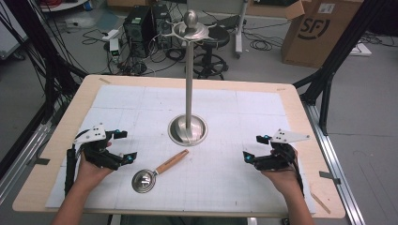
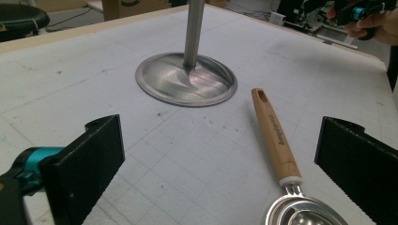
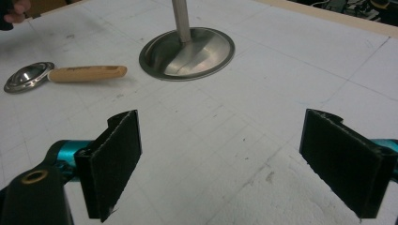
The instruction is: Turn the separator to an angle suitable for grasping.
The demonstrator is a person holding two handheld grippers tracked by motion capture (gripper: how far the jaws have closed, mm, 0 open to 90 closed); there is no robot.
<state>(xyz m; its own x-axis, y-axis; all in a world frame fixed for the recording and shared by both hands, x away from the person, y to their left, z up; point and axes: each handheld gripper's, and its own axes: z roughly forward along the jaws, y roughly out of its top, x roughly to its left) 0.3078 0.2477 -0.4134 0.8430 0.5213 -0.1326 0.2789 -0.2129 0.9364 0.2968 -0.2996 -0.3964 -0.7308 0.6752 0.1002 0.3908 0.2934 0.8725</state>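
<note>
Nothing's really started: the scoop [image 1: 155, 173] lies flat on the tabletop [image 1: 291, 101], near-left of the stand [image 1: 188, 127]. Left tool [image 1: 123, 146] and right tool [image 1: 253, 147] both gape empty, scoop untouched.

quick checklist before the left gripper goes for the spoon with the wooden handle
1. left gripper jaws open, nothing between them: ok
2. right gripper open and apart from the spoon: ok
3. spoon lies flat on the mat, wooden handle free to grasp: ok
4. Handle clear of the stand base, not touching: ok
5. Stand pole upright: ok
6. Hook or slot at the stand top to take the spoon: cannot tell
</note>
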